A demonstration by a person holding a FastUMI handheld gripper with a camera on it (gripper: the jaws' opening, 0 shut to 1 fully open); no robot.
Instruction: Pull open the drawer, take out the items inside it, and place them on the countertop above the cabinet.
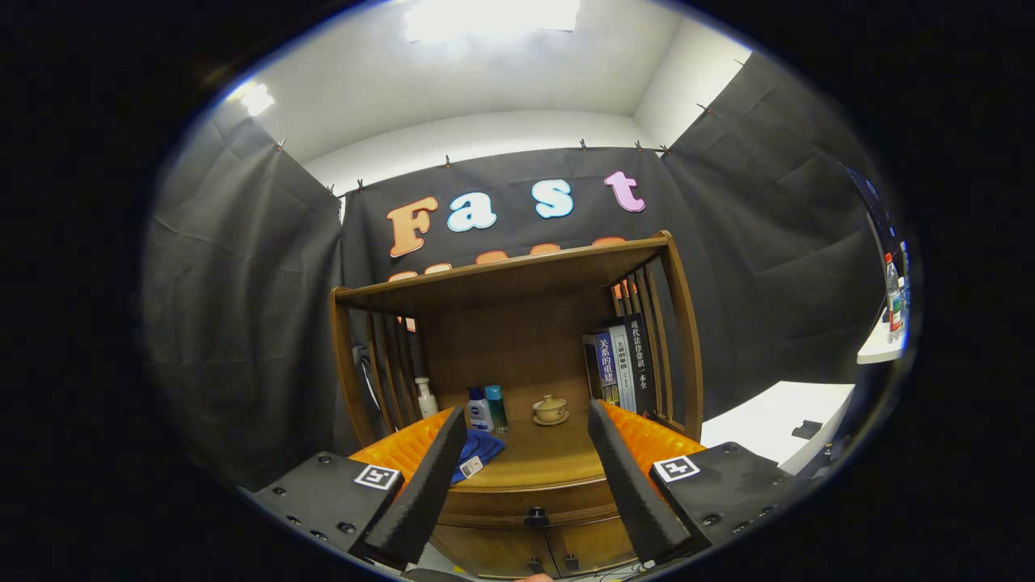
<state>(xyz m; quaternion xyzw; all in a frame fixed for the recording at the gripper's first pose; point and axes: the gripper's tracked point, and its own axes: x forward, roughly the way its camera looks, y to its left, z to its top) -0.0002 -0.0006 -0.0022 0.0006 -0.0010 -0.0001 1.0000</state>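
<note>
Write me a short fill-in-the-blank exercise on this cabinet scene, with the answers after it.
1. The gripper has its fingers ____, with nothing between them.
2. The drawer below the countertop is ____.
3. The blue cloth lies on the countertop beside the ____ finger.
4. The small teacup sits on a ____.

Answers: open; closed; left; saucer

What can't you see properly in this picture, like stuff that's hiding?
- Inside the drawer: it is shut, so its front hides any contents, gripper view.
- Blue cloth: partly behind the left finger of the open gripper.
- Books: partly hidden by the cabinet's side slats.
- Small bottles: too small to tell apart.
</note>
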